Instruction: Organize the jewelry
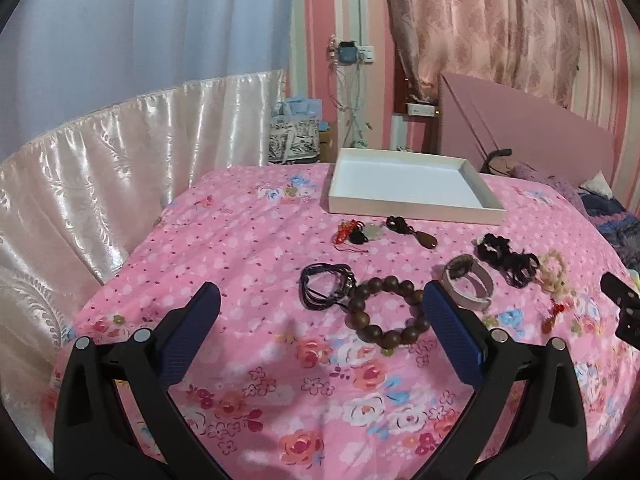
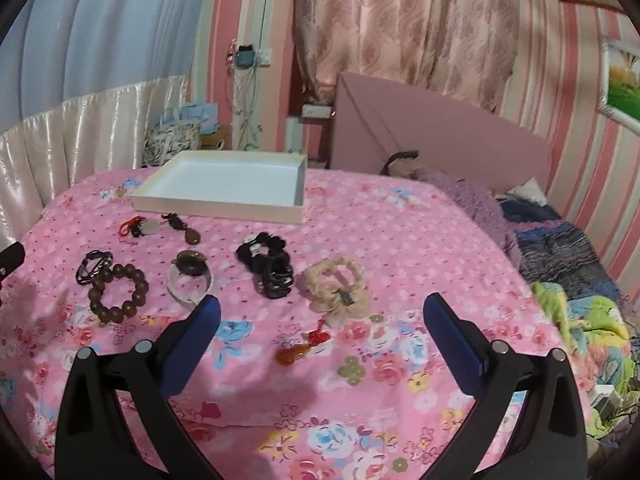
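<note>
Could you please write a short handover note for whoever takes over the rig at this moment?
Left gripper: open, empty, above the bedspread near the brown bead bracelet.
Right gripper: open, empty, near the red-corded orange pendant.
White box: at the far side of the bed, nothing in it.
Done: nothing placed yet.
Left: everything lies loose in front of the box, including the black cord bracelet, white bangle, black hair ties, cream scrunchie and two corded pendants.
</note>
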A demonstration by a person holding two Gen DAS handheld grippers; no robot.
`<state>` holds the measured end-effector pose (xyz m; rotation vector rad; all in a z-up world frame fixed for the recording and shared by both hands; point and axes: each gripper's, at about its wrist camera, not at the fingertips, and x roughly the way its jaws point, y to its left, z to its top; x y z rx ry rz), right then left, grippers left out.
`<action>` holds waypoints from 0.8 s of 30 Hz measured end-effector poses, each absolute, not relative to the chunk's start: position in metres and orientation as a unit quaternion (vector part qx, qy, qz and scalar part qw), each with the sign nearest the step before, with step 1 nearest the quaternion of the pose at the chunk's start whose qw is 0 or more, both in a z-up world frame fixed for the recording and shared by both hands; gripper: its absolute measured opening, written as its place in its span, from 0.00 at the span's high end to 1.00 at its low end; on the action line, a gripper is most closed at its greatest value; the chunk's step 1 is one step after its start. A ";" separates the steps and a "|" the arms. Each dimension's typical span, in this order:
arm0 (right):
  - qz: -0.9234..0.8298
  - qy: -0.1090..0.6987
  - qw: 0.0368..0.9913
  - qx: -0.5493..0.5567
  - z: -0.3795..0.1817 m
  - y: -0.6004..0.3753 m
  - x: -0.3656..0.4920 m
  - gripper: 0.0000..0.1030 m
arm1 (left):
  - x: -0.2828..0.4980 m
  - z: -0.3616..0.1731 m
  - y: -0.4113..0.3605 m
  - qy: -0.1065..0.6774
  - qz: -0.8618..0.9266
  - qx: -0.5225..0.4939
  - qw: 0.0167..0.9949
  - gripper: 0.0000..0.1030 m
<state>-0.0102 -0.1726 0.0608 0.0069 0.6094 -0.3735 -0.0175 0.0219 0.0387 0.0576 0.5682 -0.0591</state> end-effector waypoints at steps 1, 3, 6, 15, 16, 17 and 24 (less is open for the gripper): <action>-0.180 0.305 0.935 0.010 0.059 -0.175 -0.008 0.02 | -0.015 0.038 0.021 0.283 -0.027 0.032 0.958 0.03; -0.175 0.315 0.933 0.018 0.055 -0.178 -0.005 0.02 | -0.011 0.035 0.020 0.289 -0.023 0.041 0.956 0.03; -0.176 0.332 0.927 0.011 0.048 -0.176 0.001 0.02 | -0.007 0.033 0.020 0.299 -0.035 0.039 0.953 0.03; -0.151 0.355 0.922 0.035 0.045 -0.186 0.011 0.02 | 0.007 0.029 0.017 0.327 -0.048 0.043 0.943 0.03; -0.150 0.353 0.923 0.039 0.045 -0.186 0.012 0.02 | 0.009 0.028 0.017 0.328 -0.045 0.043 0.943 0.03; -0.147 0.351 0.924 0.042 0.046 -0.187 0.013 0.02 | 0.010 0.028 0.017 0.327 -0.050 0.043 0.943 0.03; -0.137 0.361 0.922 0.040 0.048 -0.191 0.034 0.02 | 0.023 0.033 0.015 0.322 -0.052 0.067 0.943 0.03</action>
